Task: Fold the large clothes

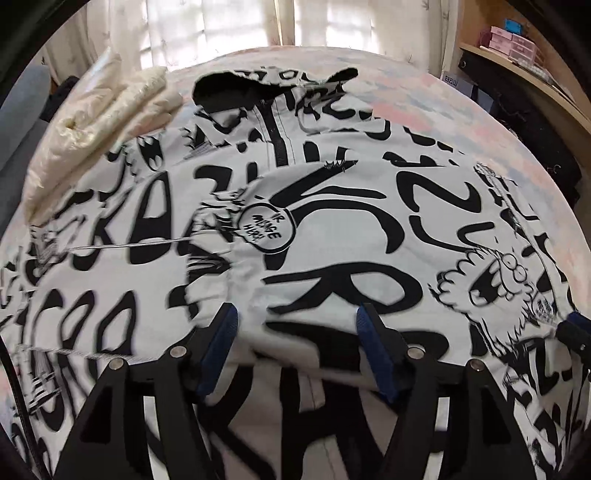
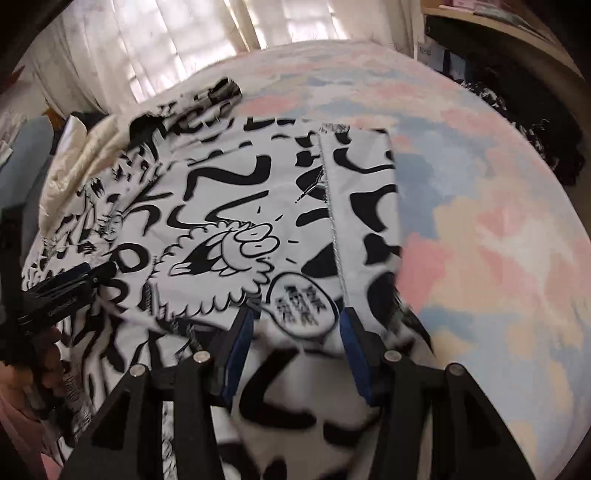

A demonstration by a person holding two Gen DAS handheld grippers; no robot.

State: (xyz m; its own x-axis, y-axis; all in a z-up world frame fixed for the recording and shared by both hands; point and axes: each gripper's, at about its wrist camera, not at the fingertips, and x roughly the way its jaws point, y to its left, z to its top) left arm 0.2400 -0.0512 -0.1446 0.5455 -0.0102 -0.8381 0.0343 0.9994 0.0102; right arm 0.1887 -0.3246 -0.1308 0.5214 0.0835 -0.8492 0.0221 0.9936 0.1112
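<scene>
A large white garment with black cartoon print lies spread on the bed, its black zipper and hood toward the far end. It also fills the right wrist view, with one part folded over and a stitched hem showing. My left gripper is open, its blue-padded fingers apart, just over the near part of the cloth. My right gripper is open too, over the near edge of the folded part. The left gripper also shows at the left of the right wrist view.
A cream folded garment lies at the far left of the bed beside the printed one. The pastel pink and blue bedspread stretches to the right. Curtains hang behind, and a wooden shelf with boxes stands at the far right.
</scene>
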